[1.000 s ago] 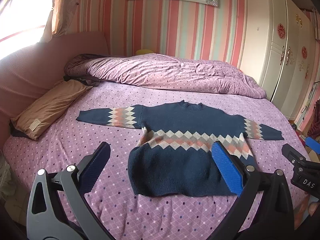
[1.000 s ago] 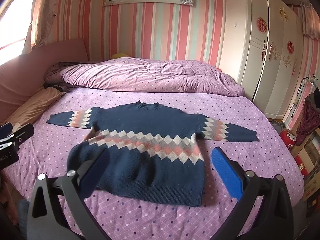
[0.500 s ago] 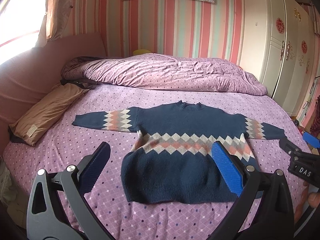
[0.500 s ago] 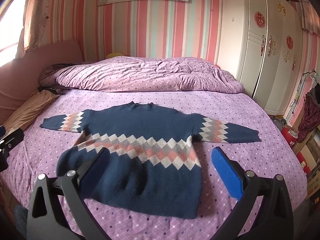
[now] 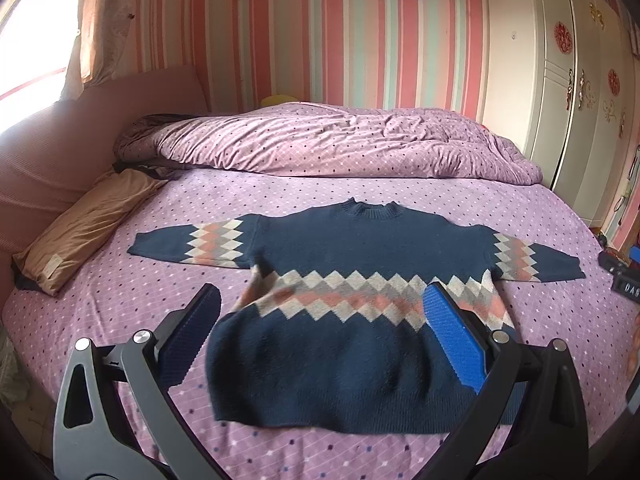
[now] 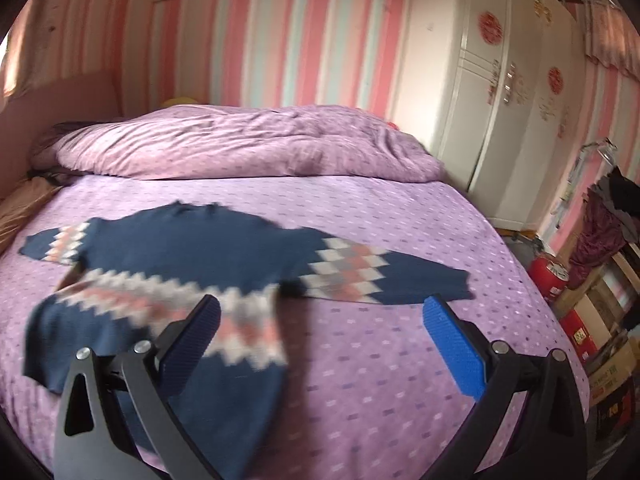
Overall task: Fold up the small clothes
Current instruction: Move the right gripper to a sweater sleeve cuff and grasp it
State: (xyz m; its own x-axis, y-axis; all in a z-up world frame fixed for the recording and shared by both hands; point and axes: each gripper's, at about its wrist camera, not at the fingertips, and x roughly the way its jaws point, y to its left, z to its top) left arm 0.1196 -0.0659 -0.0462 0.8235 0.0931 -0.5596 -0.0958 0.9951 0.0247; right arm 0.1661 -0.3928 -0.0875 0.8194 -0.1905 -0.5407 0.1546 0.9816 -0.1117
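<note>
while both claws gape, sweater (image 5: 352,312) flat, collar toward duvet (image 5: 340,144), sleeves crosswise

Navy sweater (image 6: 192,256) with diamond bands, spread flat on purple dotted bed (image 6: 400,360), sleeves out to both sides; view blurred. Right gripper (image 6: 320,344) above its near right edge, blue-padded fingers (image 6: 452,344) spread wide, empty. Rumpled purple duvet (image 6: 240,144) behind. White wardrobe (image 6: 500,100) at right.
</note>
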